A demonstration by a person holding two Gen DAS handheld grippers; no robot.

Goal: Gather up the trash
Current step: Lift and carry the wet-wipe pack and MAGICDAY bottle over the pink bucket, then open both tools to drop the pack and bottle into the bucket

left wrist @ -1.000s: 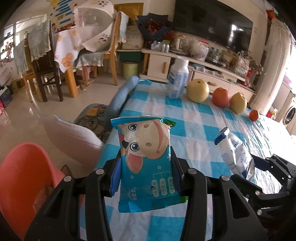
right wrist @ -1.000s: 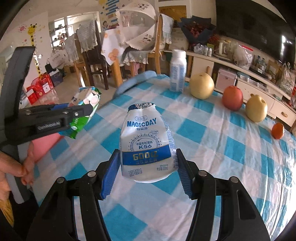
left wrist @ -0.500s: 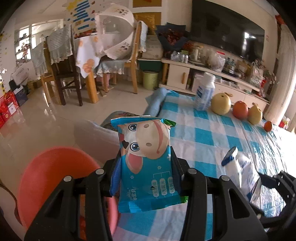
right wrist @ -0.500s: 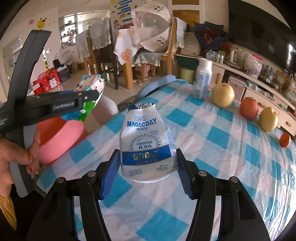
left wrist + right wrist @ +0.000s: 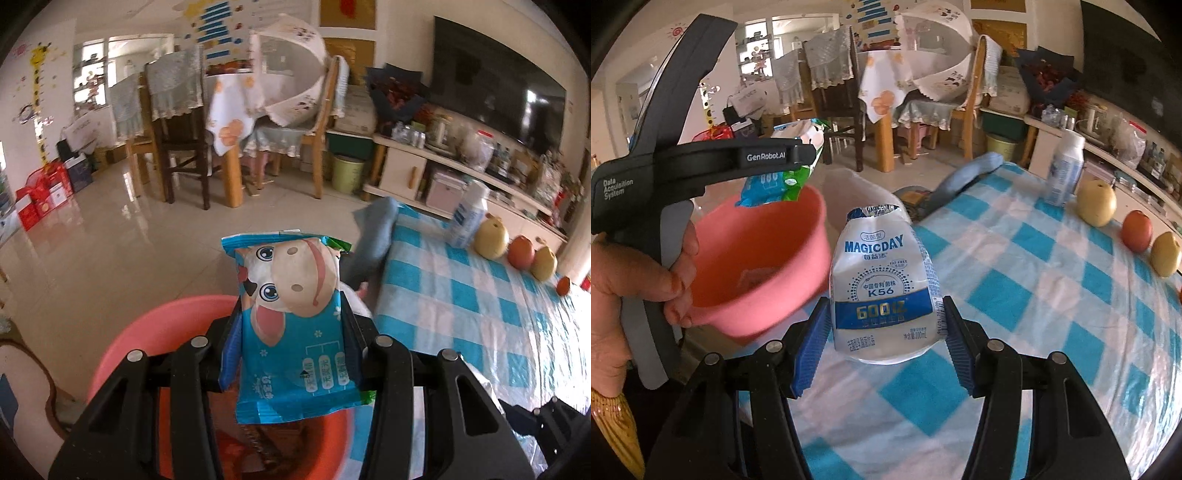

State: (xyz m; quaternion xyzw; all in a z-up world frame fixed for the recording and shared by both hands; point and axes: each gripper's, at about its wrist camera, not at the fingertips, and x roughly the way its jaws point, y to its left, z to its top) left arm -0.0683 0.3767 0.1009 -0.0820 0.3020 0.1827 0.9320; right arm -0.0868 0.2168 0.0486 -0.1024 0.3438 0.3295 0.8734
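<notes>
My left gripper (image 5: 291, 343) is shut on a blue snack wrapper with a cartoon cow (image 5: 295, 314) and holds it above a pink plastic bin (image 5: 155, 332) beside the table's left edge. In the right wrist view the same wrapper (image 5: 783, 177) hangs from the left gripper (image 5: 798, 155) over the pink bin (image 5: 761, 258). My right gripper (image 5: 882, 332) is shut on a crumpled white MAGICDAY drink bottle (image 5: 882, 288), held above the blue checked tablecloth (image 5: 1034, 295), just right of the bin.
On the table stand a white bottle (image 5: 1065, 162), two pears and an apple (image 5: 1137, 230), and a small orange (image 5: 563, 285). A blue cloth (image 5: 376, 229) hangs over the table's far corner. Chairs, a dining table and a TV cabinet stand behind.
Both grippers have swung left off the table's middle toward the pink bin. The left gripper's wrapper now hangs over the bin. Both stay shut on their items.
</notes>
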